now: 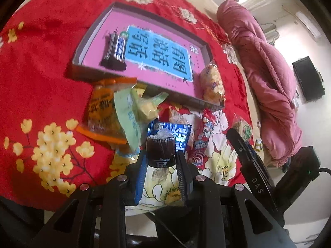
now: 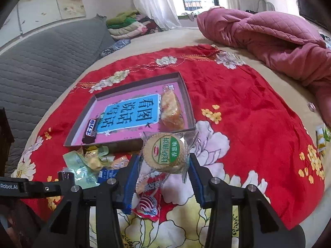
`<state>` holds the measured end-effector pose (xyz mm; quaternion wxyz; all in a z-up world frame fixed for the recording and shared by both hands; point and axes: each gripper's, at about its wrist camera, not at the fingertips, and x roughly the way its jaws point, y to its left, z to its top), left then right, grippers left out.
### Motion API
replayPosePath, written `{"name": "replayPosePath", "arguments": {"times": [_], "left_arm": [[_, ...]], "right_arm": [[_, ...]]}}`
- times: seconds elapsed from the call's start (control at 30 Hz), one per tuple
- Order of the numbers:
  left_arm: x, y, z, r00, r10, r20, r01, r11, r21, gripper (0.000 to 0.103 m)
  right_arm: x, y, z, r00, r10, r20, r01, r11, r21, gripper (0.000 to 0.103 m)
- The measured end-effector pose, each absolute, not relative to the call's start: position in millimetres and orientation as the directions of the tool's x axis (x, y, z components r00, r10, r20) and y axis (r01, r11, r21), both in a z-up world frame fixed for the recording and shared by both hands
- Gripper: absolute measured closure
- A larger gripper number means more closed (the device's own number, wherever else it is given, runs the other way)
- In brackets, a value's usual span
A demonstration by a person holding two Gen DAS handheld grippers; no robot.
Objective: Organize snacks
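Two grips loaded | left gripper [image 1: 161,159] clamps dark cake [image 1: 160,147] | right gripper [image 2: 163,166] clamps biscuit pack [image 2: 166,152] | we lower flat inside tray [image 2: 185,95], clear of its rim

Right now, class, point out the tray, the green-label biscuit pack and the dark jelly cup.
Tray [image 2: 185,95]: right wrist view, on its far right wall.
Biscuit pack [image 2: 166,153]: right wrist view, on the green label.
Jelly cup [image 1: 160,147]: left wrist view, on its dark side.
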<state>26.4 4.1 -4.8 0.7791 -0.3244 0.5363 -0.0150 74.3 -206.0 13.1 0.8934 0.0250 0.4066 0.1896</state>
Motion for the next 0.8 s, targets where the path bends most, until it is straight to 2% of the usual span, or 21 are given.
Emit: {"name": "replayPosePath", "arguments": {"times": [0.8], "left_arm": [[32.7,17.0,23.3,0.514,-0.232,-0.826,-0.29,0.859,-0.422,0.075]], "right_arm": [[68.6,-177.6,28.6,0.625,0.423,-0.656,-0.417,0.891,0.178,0.057]]}}
